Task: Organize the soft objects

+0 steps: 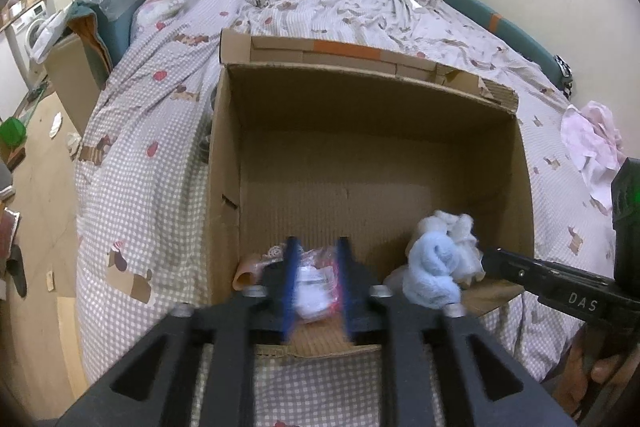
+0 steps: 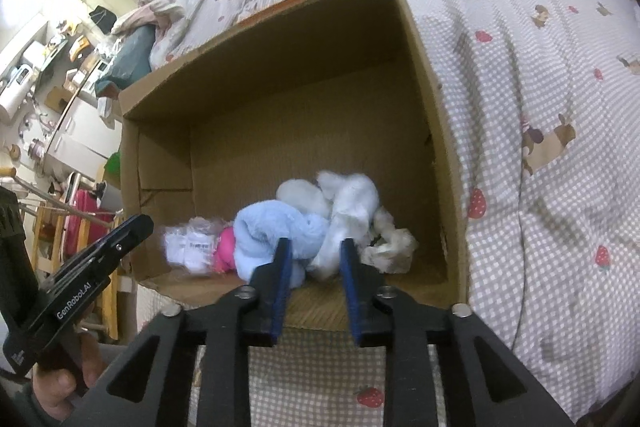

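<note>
The box [image 1: 360, 163] sits open on the bed [image 1: 140, 155], which is covered with a checked sheet. All soft items in the box lie along its near wall.

Left side: the left tool [image 1: 316, 287] reaches over the near rim. Its blue-padded fingers [image 1: 290, 287] are parted, with a plastic packet [image 1: 316, 283], white with pink, lying between them; the packet is blurred, and contact with the pads cannot be confirmed. A tan item [image 1: 246, 277] lies in the near-left corner, just beside the packet.

Centre: in the right wrist view the packet [image 2: 192, 247] lies on the box floor, left of a light-blue cloth [image 2: 276, 231].

Right side: the right tool [image 2: 314, 267] is open, its fingers [image 2: 280, 279] set on either side of the seam where the blue cloth meets a white cloth [image 2: 352, 211]. Both cloths are bundled together, touching. Whether the pads press the fabric cannot be determined.

Far right: a pink garment [image 1: 592, 147] lies on the bed outside the box, well apart from it.
</note>
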Action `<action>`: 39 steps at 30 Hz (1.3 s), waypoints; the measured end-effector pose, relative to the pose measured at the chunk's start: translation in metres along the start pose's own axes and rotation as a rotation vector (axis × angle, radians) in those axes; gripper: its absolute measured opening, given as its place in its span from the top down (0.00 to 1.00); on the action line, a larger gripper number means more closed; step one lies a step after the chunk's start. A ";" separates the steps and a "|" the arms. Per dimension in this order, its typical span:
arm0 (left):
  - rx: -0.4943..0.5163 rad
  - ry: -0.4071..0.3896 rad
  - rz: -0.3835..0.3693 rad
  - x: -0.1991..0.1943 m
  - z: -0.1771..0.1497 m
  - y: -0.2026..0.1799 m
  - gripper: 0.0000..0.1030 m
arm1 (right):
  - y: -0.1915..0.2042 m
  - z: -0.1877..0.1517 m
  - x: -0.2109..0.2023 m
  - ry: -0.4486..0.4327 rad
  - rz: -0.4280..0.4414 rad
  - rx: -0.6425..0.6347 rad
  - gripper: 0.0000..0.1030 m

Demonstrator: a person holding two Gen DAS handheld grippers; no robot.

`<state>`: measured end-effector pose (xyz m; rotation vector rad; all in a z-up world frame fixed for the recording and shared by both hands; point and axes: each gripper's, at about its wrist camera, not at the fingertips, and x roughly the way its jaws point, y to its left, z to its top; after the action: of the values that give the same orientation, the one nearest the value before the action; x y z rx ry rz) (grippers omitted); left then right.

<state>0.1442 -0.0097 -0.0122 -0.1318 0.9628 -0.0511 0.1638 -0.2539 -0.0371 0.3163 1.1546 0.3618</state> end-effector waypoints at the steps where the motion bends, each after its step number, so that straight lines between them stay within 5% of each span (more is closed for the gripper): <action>1: 0.003 -0.009 0.007 -0.002 0.001 -0.001 0.49 | -0.001 0.000 -0.002 -0.008 -0.003 0.000 0.69; 2: 0.004 -0.019 0.016 -0.004 0.002 -0.002 0.23 | -0.001 0.000 -0.005 -0.017 -0.005 0.002 0.68; 3: 0.005 -0.026 0.023 -0.006 0.003 -0.002 0.16 | -0.002 0.000 -0.008 -0.028 -0.004 0.008 0.61; 4: 0.008 -0.044 0.037 -0.010 0.003 -0.003 0.14 | -0.002 0.001 -0.011 -0.042 -0.002 0.013 0.52; 5: 0.011 -0.057 0.042 -0.013 0.004 -0.004 0.14 | -0.002 0.001 -0.015 -0.059 0.000 0.016 0.31; 6: 0.012 -0.064 0.046 -0.016 0.005 -0.004 0.14 | -0.001 0.001 -0.021 -0.086 -0.001 0.015 0.26; 13: 0.015 -0.164 0.109 -0.056 0.007 0.003 0.14 | 0.013 0.001 -0.055 -0.207 -0.013 -0.030 0.24; 18: 0.013 -0.205 0.124 -0.090 0.005 0.010 0.14 | 0.029 -0.004 -0.078 -0.279 -0.019 -0.075 0.03; 22: 0.008 -0.216 0.099 -0.112 -0.003 0.015 0.14 | 0.035 -0.019 -0.091 -0.321 -0.037 -0.096 0.00; 26: -0.013 -0.227 0.107 -0.128 -0.017 0.021 0.01 | 0.040 -0.035 -0.102 -0.361 -0.063 -0.118 0.00; 39: 0.014 -0.198 0.135 -0.116 -0.059 0.020 0.01 | 0.046 -0.072 -0.092 -0.363 -0.180 -0.182 0.00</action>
<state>0.0296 0.0162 0.0466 -0.0573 0.7711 0.0779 0.0593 -0.2481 0.0317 0.1103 0.7796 0.2366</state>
